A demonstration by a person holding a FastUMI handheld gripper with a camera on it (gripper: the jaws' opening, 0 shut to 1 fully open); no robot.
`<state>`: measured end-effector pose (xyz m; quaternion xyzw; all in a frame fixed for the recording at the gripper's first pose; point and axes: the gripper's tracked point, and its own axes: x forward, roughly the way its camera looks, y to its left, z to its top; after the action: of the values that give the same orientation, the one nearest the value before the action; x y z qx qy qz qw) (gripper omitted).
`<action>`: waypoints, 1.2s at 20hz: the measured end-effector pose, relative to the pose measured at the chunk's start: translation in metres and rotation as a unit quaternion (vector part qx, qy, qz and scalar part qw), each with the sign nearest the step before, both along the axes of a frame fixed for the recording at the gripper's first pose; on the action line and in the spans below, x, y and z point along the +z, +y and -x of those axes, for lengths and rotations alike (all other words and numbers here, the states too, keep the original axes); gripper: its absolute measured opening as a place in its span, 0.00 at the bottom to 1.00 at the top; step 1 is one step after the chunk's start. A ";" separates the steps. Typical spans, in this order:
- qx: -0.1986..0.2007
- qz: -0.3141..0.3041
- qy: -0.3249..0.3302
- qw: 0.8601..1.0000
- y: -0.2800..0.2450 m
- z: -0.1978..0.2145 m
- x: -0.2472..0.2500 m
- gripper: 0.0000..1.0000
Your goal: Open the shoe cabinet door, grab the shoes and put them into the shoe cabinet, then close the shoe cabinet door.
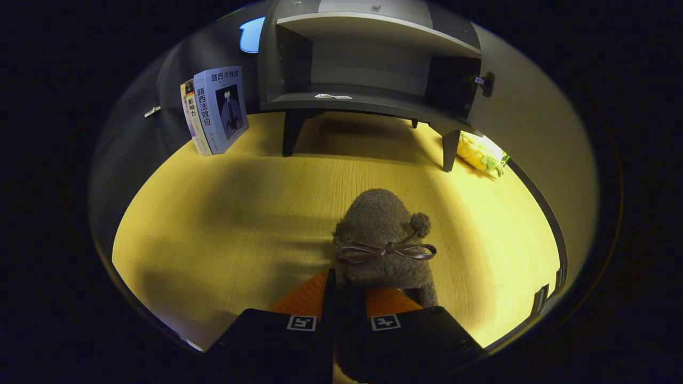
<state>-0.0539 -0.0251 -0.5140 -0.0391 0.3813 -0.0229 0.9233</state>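
Open way to the cabinet
Bare table (pixel 240 213) lies ahead at 12 o'clock to the open shoe cabinet (pixel 368 69); books (pixel 216 109) at 10, toy (pixel 480 152) at 1.

Gripper (pixel 346 290) fingers (pixel 304 298) nearly together, clamped on the fuzzy shoe (pixel 381 234).

Seemingly a mock home entryway — open shoe cabinet (pixel 368 58), upright books (pixel 216 109), wooden tabletop (pixel 240 213)

We see a fuzzy grey-brown shoe (pixel 381 234) — bow and pompom on top — pinched between the fingers, while beyond stands the grey shoe cabinet (pixel 368 58), door open.
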 end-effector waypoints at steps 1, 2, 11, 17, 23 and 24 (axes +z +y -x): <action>0.000 0.001 0.002 1.000 0.000 0.000 0.000 0.22; 0.000 0.000 0.004 1.000 0.000 -0.001 -0.001 0.22; -0.010 -0.009 0.017 1.000 -0.001 -0.002 -0.002 0.22; -0.027 -0.032 0.019 0.999 -0.002 -0.003 -0.004 0.22; -0.034 -0.024 0.013 0.999 -0.006 -0.003 -0.003 0.20; -0.037 -0.031 0.010 0.999 -0.005 -0.004 -0.003 0.19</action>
<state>-0.0503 -0.0305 -0.5166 0.0033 0.3922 -0.0449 0.9188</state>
